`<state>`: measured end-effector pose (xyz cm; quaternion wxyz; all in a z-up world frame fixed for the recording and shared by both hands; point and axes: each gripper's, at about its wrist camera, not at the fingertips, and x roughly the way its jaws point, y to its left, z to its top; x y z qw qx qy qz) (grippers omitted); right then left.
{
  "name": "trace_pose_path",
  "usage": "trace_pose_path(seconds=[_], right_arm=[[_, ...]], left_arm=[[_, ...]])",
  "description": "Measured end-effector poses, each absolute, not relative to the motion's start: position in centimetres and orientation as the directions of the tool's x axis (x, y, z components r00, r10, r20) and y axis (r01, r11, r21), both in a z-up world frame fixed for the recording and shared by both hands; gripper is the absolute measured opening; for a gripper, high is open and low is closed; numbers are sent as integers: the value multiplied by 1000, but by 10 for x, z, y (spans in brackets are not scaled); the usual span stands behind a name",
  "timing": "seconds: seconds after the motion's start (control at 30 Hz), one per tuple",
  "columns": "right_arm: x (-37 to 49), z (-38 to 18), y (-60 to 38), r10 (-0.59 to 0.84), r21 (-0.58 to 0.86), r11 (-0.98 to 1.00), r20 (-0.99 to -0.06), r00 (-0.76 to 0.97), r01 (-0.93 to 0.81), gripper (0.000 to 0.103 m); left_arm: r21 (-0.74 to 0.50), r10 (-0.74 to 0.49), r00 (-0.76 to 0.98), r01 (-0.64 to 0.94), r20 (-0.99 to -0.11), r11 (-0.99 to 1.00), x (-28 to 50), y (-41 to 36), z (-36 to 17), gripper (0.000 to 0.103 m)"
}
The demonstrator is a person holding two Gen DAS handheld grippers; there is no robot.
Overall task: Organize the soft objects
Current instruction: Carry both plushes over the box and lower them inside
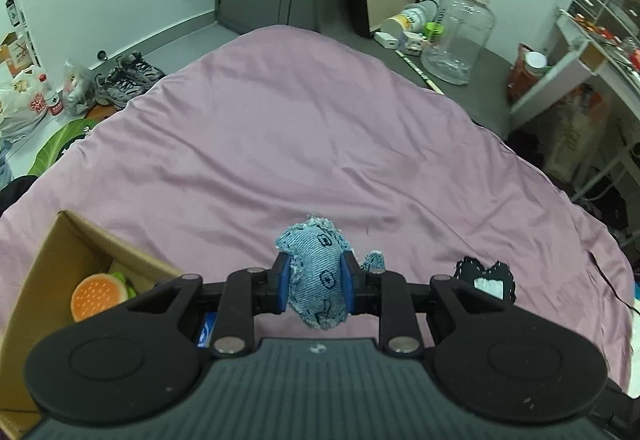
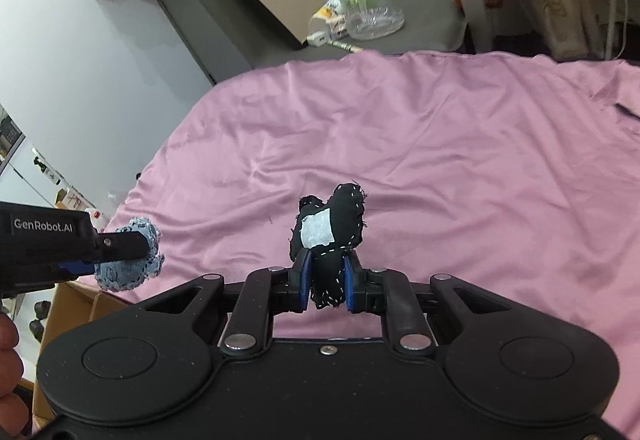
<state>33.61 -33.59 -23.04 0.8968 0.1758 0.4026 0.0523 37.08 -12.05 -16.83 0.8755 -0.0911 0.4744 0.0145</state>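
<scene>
My left gripper is shut on a blue denim soft toy with frayed edges, held above the pink bedsheet. It also shows at the left of the right wrist view, the denim toy beside the cardboard box. My right gripper is shut on a black stitched soft toy with a white patch, held above the sheet. That black toy shows in the left wrist view, right of the denim one. The open cardboard box at lower left holds a soft burger.
Beyond the bed's far edge stand a large clear jar, small bottles and clutter on a dark surface. Sneakers and bags lie on the floor at left. White shelves stand at right.
</scene>
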Motion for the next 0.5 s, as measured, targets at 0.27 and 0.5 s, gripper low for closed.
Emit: trace_pose_path(seconds=[0.27, 0.5], right_arm=[[299, -196, -325, 213, 353, 934, -668, 713, 51, 16], [255, -173, -315, 213, 381, 923, -636, 741, 62, 17]], left_arm=[[-157, -76, 559, -99, -826, 983, 336, -99, -145, 25], [-163, -82, 576, -91, -813, 982, 307, -75, -125, 25]])
